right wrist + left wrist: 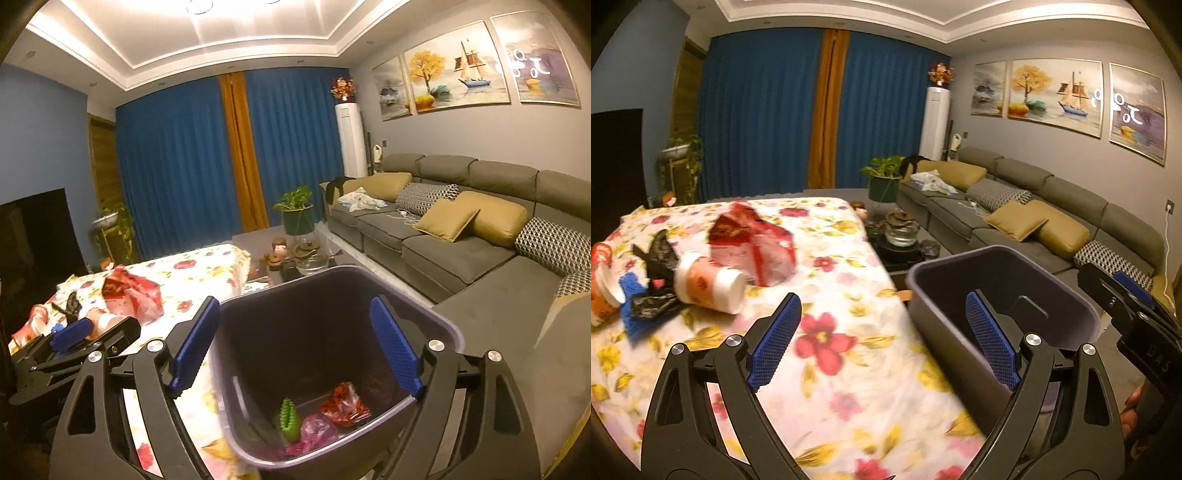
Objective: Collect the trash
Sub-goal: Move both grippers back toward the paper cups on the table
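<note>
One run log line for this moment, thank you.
left gripper: open, empty | right gripper: open over bin | paper cup: on table

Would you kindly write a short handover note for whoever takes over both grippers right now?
Left gripper: jaws open, nothing between them, over the floral tablecloth.
Right gripper: jaws open, empty, over the dark plastic bin beside the table.
Done: a green ridged item, a pink plastic wrapper and a red crinkled wrapper lie in the bin.
Left on the table: a tipped paper cup, a second paper cup at the left edge, a red-and-white plastic bag, crumpled black plastic and a blue scrap.
</note>
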`<state>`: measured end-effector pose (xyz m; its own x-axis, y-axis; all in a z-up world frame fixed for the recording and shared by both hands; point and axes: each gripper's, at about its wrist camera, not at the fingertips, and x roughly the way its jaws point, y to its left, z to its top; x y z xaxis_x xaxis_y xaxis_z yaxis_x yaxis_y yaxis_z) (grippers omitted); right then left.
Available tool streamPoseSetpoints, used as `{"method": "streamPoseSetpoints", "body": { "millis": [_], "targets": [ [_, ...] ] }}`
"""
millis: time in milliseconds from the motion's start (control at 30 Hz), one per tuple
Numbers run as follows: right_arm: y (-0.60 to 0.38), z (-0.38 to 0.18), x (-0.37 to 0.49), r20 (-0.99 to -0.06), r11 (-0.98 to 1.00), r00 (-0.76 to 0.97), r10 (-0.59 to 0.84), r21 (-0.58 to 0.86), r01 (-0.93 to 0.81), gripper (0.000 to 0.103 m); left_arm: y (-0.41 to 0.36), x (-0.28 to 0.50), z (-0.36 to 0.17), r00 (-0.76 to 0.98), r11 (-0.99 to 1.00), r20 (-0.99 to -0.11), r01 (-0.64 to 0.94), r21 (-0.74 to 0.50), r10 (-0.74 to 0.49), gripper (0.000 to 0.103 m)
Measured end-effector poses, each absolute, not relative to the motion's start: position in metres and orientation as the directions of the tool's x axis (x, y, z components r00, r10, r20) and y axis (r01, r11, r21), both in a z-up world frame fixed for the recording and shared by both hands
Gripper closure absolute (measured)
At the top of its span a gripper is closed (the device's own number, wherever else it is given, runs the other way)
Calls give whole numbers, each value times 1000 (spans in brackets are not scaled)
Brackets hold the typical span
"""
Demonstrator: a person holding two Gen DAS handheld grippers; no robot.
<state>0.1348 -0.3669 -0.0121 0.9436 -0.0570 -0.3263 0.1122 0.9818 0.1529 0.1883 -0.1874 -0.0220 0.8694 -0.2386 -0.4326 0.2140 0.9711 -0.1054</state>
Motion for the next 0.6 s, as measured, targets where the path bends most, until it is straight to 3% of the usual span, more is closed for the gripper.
{"method": "streamPoseSetpoints", "body": {
  "millis": [600],
  "targets": [
    [-240, -7, 144, -360, 987, 921, 149, 108, -118, 18, -35, 162, -29, 895, 996, -445, -51, -70, 15, 14]
  ]
}}
